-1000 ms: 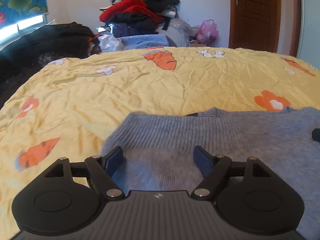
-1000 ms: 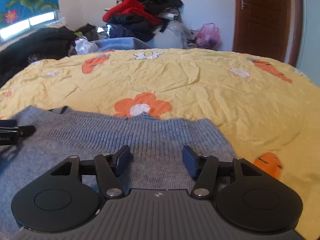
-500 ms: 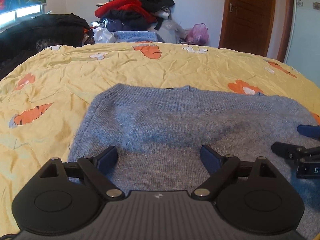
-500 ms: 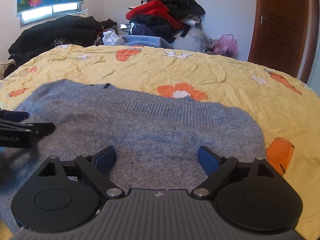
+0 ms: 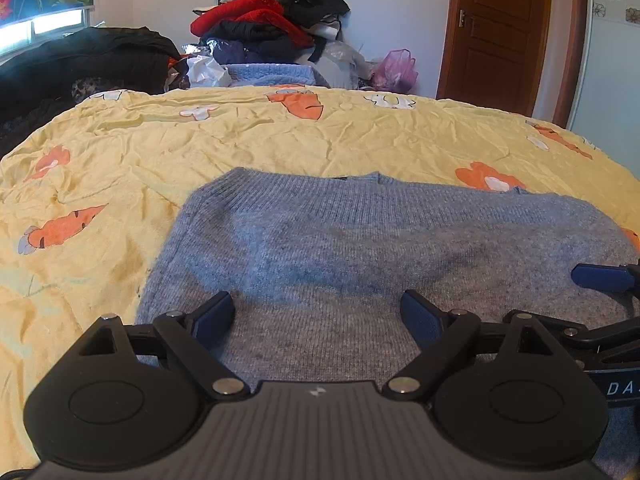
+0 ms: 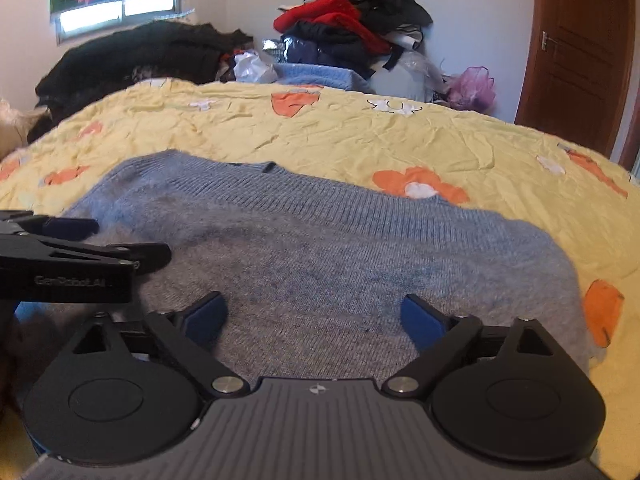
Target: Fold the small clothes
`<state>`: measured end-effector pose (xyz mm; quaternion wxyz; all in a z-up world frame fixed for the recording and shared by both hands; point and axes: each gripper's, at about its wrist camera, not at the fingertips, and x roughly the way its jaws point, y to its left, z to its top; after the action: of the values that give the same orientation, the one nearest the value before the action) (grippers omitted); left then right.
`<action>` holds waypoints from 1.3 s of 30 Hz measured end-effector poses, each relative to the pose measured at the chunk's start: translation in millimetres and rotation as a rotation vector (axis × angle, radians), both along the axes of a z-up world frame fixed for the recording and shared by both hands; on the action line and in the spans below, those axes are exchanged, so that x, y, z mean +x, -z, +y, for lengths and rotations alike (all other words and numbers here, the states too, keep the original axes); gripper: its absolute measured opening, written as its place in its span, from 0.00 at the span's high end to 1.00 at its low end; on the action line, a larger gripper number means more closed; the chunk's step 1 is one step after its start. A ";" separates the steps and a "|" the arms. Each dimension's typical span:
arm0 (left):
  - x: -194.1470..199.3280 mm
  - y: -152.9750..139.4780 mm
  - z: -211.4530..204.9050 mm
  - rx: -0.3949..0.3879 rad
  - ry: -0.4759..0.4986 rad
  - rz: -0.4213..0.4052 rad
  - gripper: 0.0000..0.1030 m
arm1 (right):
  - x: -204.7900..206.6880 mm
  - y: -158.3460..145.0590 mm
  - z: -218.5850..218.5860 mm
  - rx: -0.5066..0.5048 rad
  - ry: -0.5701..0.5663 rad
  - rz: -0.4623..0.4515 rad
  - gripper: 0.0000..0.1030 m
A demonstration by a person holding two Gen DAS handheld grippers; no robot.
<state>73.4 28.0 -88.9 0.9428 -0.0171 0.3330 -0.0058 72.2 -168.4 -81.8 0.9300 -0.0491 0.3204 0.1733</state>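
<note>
A grey-blue knitted sweater (image 5: pixel 360 240) lies flat on the yellow bedsheet (image 5: pixel 200 148), folded, with its ribbed edge at the far side. It also shows in the right wrist view (image 6: pixel 340 248). My left gripper (image 5: pixel 318 314) is open and empty, held above the sweater's near left part. My right gripper (image 6: pixel 314 314) is open and empty above the sweater's near right part. Each gripper appears at the edge of the other's view: the right one (image 5: pixel 600 280) and the left one (image 6: pixel 80 256).
The yellow sheet (image 6: pixel 360 136) with orange carrot and flower prints covers the bed. A heap of red and dark clothes (image 5: pixel 272 28) stands behind the bed by the wall. Dark garments (image 5: pixel 80 60) lie at the back left. A brown door (image 5: pixel 500 28) is at the right.
Both grippers have pulled back and up from the sweater and opened wider. More of the sweater now shows in front of them.
</note>
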 end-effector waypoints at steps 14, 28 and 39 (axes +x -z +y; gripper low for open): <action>-19.0 -10.2 -0.4 0.035 -0.044 -0.015 0.11 | -19.3 -27.8 -19.0 0.001 -0.007 0.025 0.14; -65.6 -6.3 11.2 -0.073 0.034 0.038 0.11 | -62.5 0.2 -59.1 -0.073 0.018 0.055 0.00; -109.3 -11.5 25.4 -0.015 0.022 0.061 0.11 | -99.4 -6.2 -78.9 -0.077 0.028 0.106 0.01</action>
<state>-35.9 53.4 -77.4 0.9318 -0.0210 0.3618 -0.0180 -27.2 -247.4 -75.6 0.9114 -0.0712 0.3764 0.1503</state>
